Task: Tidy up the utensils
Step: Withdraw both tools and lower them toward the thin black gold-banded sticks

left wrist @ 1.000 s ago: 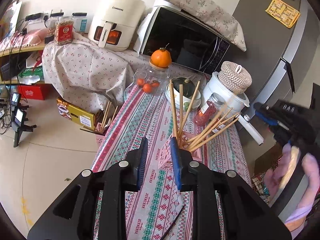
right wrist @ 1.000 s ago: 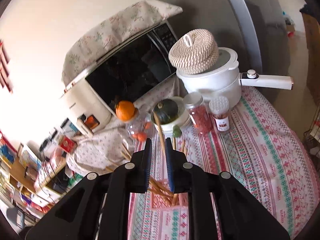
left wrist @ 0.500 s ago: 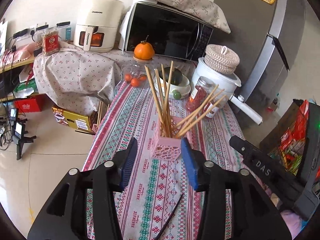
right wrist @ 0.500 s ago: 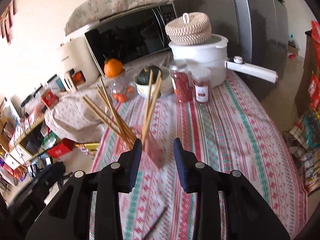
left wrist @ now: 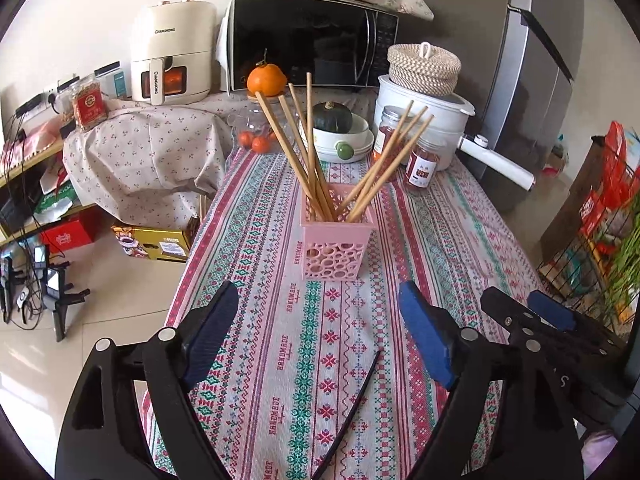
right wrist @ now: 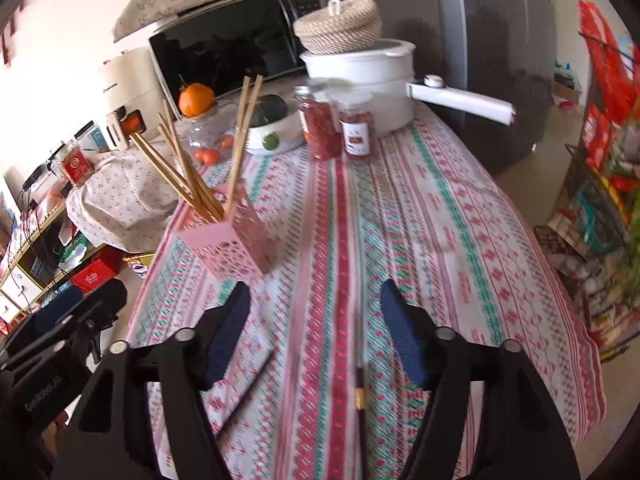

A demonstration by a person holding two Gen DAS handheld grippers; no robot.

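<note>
Both tongs, left (left wrist: 316,344) and right (right wrist: 316,332), have just been opening and now gape empty on the near side of the pink holder (left wrist: 335,240), so I'd straddle each dark chopstick (left wrist: 352,404) lying on the counter (left wrist: 440,216) there squarely before closing.

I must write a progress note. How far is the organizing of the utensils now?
Done: several wooden chopsticks stand in the pink holder. In hand: nothing; the left gripper and right gripper have just been opening their jaws, with nothing between them. Left: two dark chopsticks lie on the tablecloth, one by the left gripper, one with a gold band under the right gripper.
</note>
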